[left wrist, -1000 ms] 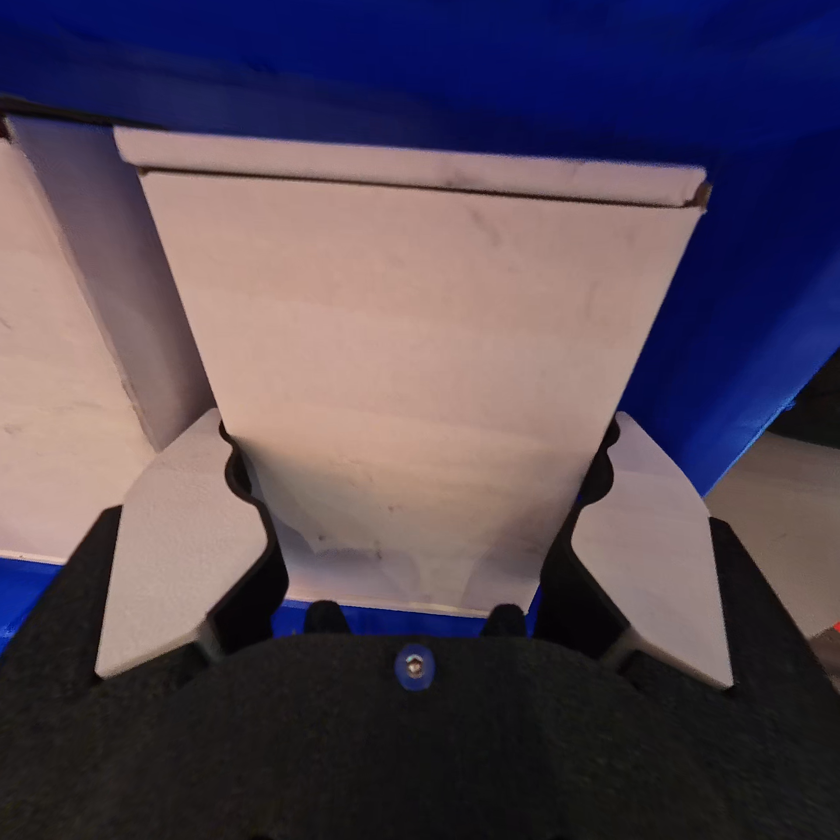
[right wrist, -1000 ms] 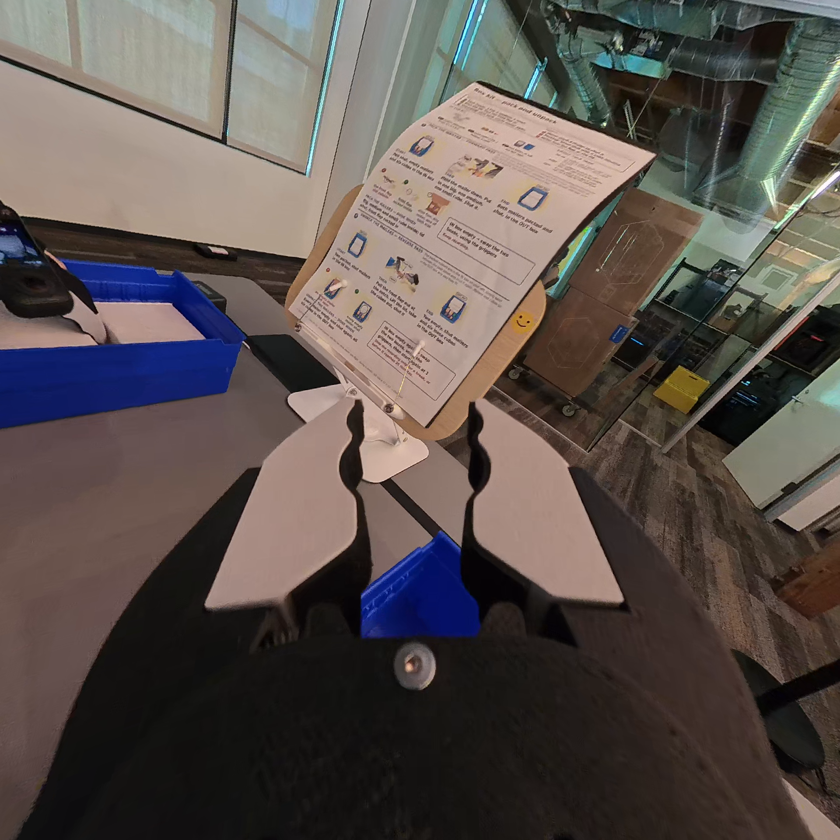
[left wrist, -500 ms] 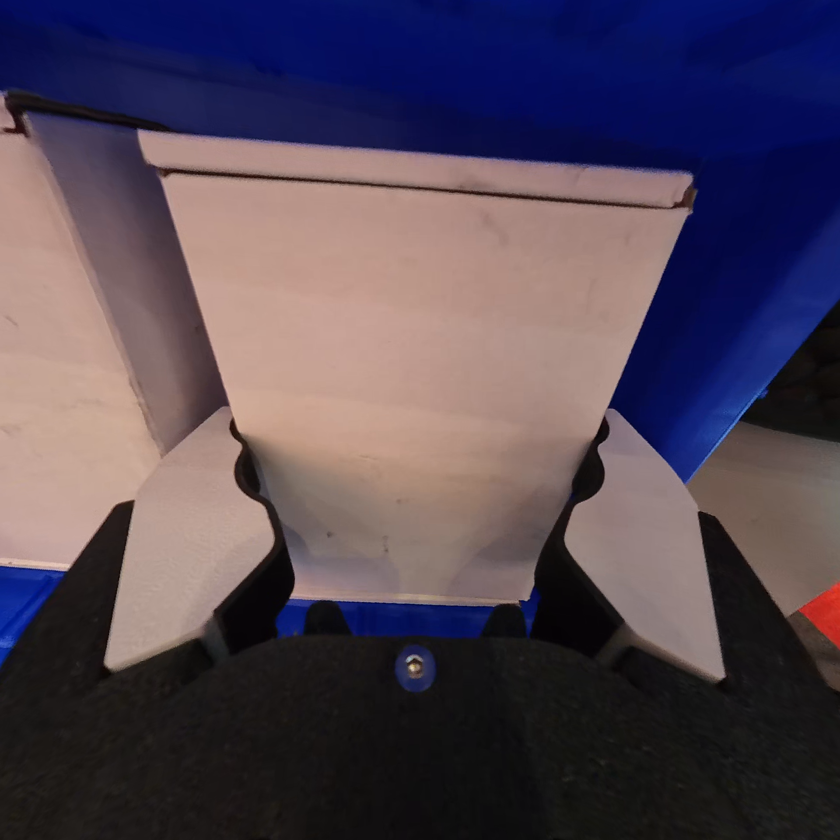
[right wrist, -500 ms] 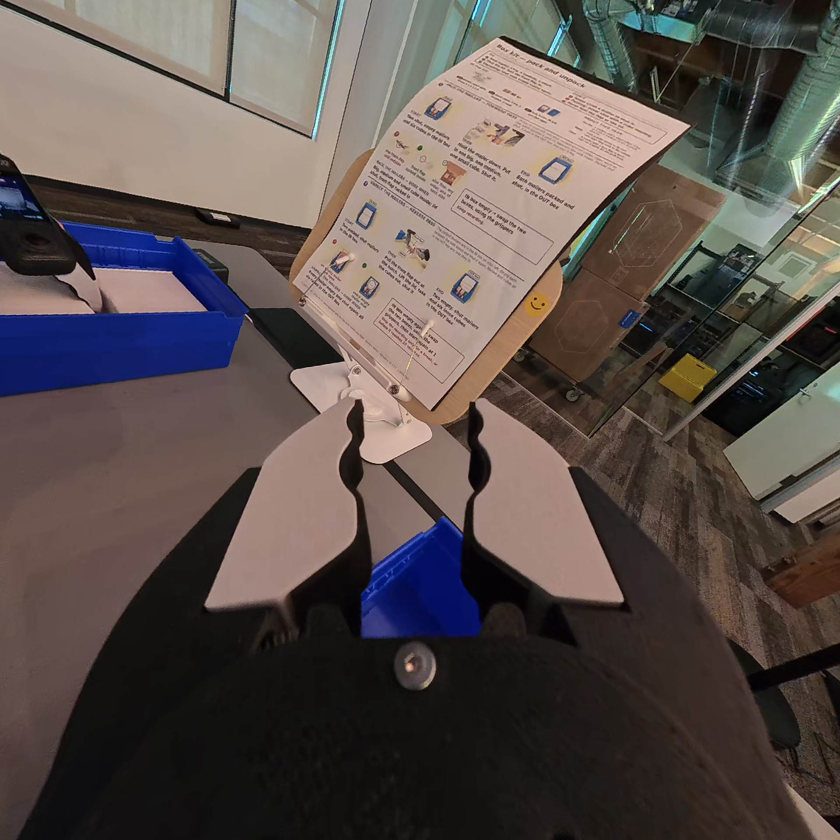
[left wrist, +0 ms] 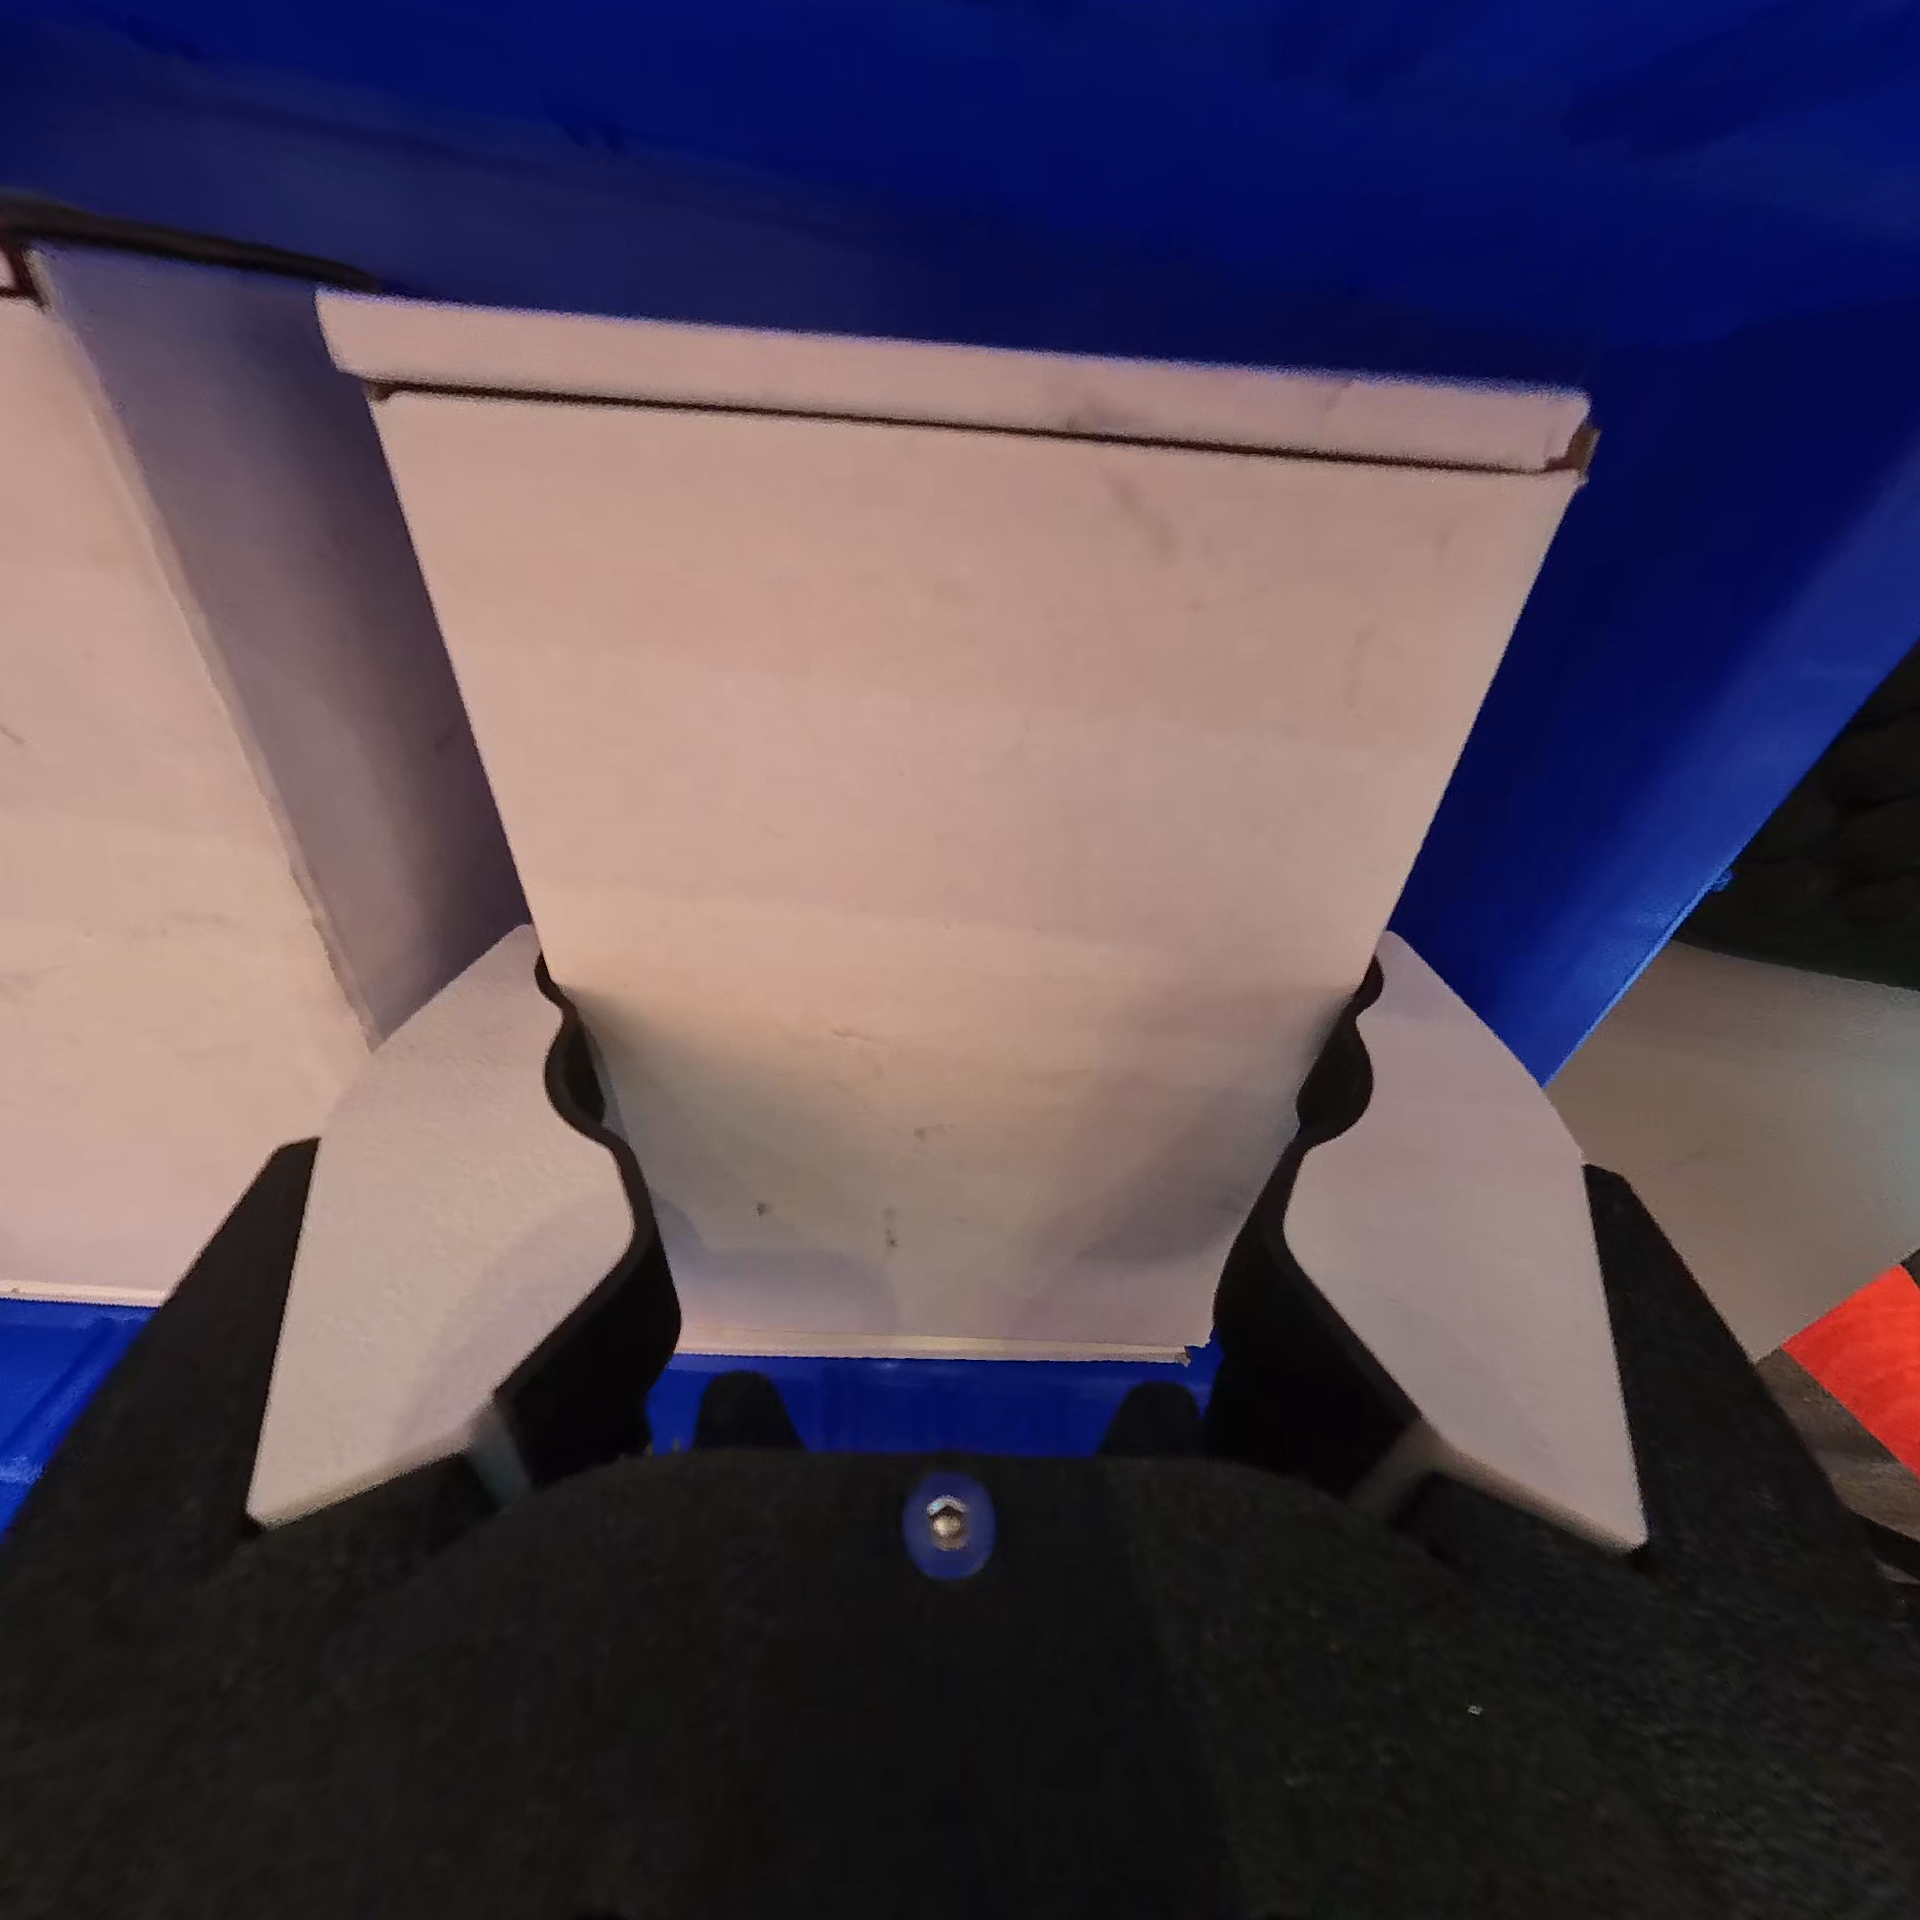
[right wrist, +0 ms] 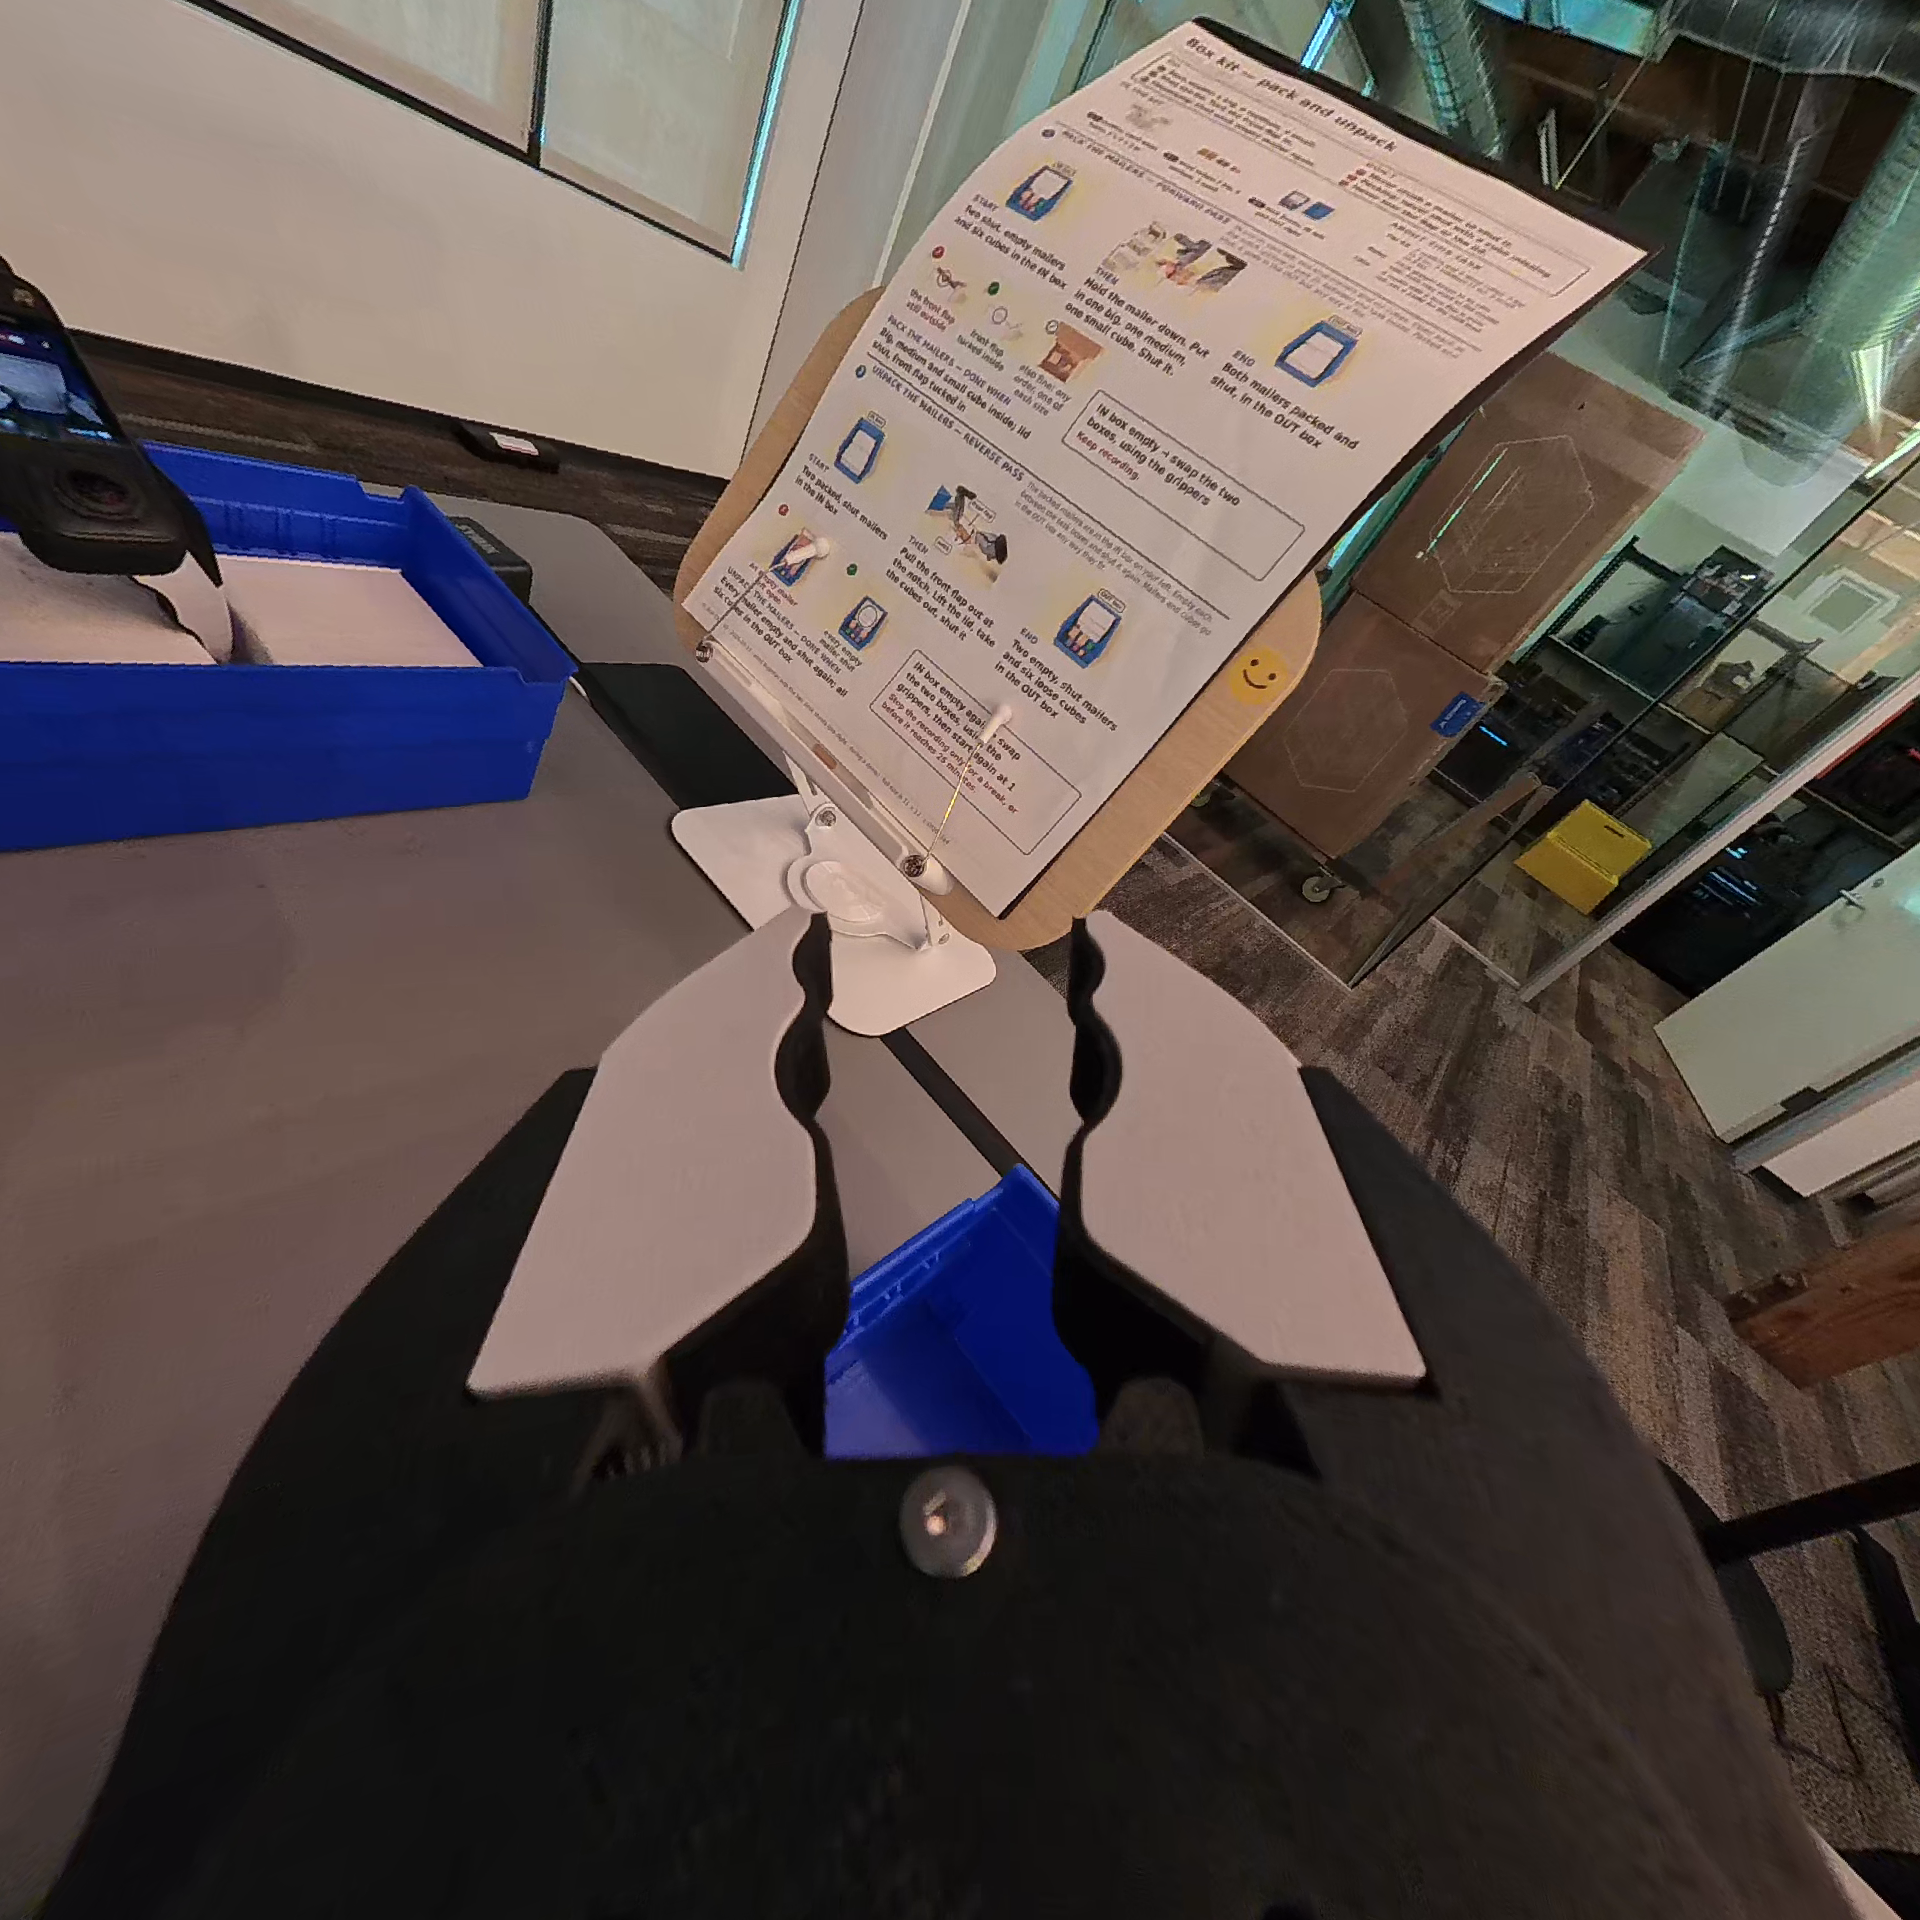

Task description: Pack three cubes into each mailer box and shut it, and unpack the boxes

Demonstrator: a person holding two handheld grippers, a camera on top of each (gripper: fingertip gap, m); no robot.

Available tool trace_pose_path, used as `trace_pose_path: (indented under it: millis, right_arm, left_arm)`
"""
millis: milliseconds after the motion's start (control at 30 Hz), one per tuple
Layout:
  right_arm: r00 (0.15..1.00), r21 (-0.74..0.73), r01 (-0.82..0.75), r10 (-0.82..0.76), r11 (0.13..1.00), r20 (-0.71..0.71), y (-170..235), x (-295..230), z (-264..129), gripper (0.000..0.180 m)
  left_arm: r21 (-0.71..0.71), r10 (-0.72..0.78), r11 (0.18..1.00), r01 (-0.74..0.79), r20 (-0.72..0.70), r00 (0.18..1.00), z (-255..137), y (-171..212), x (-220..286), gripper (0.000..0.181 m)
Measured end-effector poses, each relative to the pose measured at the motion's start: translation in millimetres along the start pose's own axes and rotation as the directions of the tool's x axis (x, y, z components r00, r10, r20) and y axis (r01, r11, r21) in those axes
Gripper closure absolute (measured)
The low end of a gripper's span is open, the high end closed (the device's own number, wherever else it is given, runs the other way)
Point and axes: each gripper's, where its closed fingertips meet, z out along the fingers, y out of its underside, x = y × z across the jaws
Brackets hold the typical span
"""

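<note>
In the left wrist view my left gripper (left wrist: 956, 966) is shut on a closed white mailer box (left wrist: 935, 675), one finger against each side. The box sits tilted inside a blue bin (left wrist: 1039, 156), with its far end toward the bin wall. A second white mailer box (left wrist: 104, 831) lies beside it on the left. In the right wrist view my right gripper (right wrist: 945, 935) is open and empty, held over the corner of a second blue bin (right wrist: 956, 1320). The left gripper (right wrist: 197, 613) shows far left in the first blue bin (right wrist: 260, 748). No cubes are in view.
A printed instruction sheet on a wooden board with a white stand (right wrist: 1091, 468) stands on the grey table (right wrist: 260, 1039) just beyond my right gripper. The table's right edge drops to carpeted floor (right wrist: 1558, 1143). A red patch (left wrist: 1849, 1351) shows right of the bin. One gripper's finger ends stand about 50 cm off the other's.
The held mailer box and left gripper have shifted slightly within the bin, and more floor shows at right. The right gripper has moved a little closer to the instruction sheet and stays open.
</note>
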Motion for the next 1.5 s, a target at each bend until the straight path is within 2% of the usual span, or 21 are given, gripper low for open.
trace_pose_path:
  millis: [400,633,1500]
  right_arm:
    - [1.0,0.001,0.009,-0.009,1.0,0.003,-1.7,-2.1,-2.3,0.136]
    - [1.0,-0.001,0.017,-0.017,1.0,0.002,-1.8,-1.7,-5.1,0.136]
    - [0.998,-0.044,0.053,-0.052,0.998,0.028,5.6,-7.6,-1.2,0.136]
  left_arm:
    - [-0.016,-0.056,0.998,0.057,0.015,0.998,1.1,1.6,-0.8,0.047]
    - [-0.023,-0.055,0.998,0.055,0.013,0.998,4.8,2.3,-0.7,0.04]
    - [-0.067,-0.072,0.995,0.077,0.065,0.995,-4.7,9.2,-6.8,0.047]
